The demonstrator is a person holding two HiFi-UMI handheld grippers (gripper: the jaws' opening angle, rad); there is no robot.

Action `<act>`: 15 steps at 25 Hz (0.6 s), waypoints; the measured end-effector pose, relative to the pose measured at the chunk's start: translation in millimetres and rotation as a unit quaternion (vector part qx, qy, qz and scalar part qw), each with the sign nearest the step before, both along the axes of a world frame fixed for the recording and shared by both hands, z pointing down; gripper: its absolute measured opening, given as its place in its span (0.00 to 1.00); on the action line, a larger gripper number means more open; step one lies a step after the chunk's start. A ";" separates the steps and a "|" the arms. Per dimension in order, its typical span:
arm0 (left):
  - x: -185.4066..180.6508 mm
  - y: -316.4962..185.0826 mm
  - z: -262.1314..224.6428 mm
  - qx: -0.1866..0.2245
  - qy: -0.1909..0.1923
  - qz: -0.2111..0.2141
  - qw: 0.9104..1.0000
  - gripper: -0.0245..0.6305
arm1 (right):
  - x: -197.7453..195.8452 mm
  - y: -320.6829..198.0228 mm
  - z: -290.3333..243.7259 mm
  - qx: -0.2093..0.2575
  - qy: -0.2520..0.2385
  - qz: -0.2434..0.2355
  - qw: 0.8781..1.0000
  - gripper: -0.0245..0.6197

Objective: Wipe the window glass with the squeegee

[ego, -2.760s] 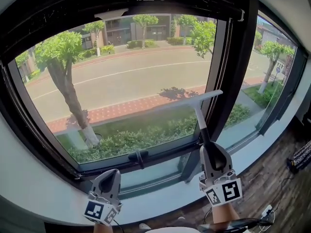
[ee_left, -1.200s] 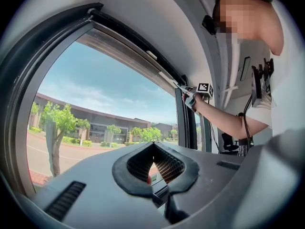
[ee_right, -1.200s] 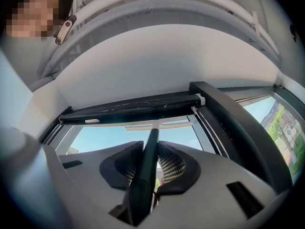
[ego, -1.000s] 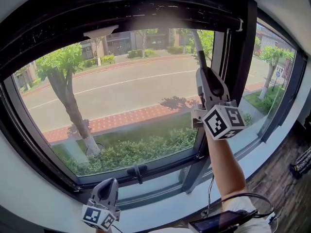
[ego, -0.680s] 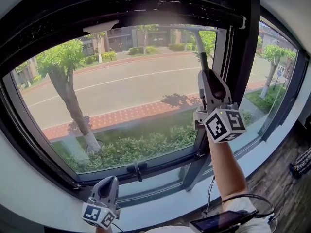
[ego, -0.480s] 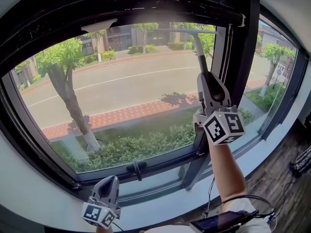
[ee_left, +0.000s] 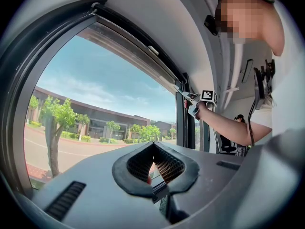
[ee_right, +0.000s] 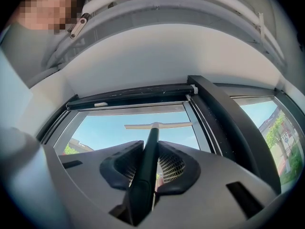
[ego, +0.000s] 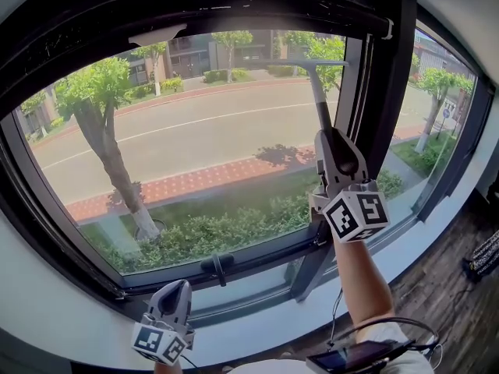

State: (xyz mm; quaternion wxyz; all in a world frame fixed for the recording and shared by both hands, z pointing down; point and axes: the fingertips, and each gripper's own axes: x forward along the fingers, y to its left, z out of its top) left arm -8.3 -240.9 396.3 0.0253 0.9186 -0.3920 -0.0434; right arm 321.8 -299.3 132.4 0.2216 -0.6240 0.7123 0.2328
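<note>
The squeegee (ego: 312, 63) has a pale blade lying level against the window glass (ego: 195, 146), near the top right of the large pane. Its dark handle (ego: 318, 104) runs down into my right gripper (ego: 326, 140), which is shut on it with the arm raised. In the right gripper view the handle (ee_right: 147, 161) sits between the jaws of the right gripper (ee_right: 151, 151), and the blade (ee_right: 157, 126) lies across the glass below the top frame. My left gripper (ego: 178, 288) hangs low by the sill, shut and holding nothing; its jaws point up toward the pane in the left gripper view (ee_left: 153, 149).
A thick black mullion (ego: 382, 92) borders the pane on the right, with a second pane (ego: 437, 115) beyond it. A black window handle (ego: 214, 265) sits on the lower frame. The white sill (ego: 257, 318) runs below, and wooden floor (ego: 444, 279) lies at the right.
After rising from low on the pane to its top, the right gripper has drawn the squeegee a little way down the glass. The left gripper has stayed put.
</note>
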 end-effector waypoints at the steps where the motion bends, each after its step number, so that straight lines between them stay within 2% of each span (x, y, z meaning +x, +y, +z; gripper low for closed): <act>1: 0.2 0.1 0.2 0.000 0.000 0.001 1.000 0.07 | 0.0 0.4 3.3 -0.003 -0.001 0.000 1.000 0.19; 15: -0.4 8.2 6.1 -0.009 0.001 0.003 1.000 0.07 | -0.6 8.0 47.7 -0.038 -0.007 0.003 0.999 0.19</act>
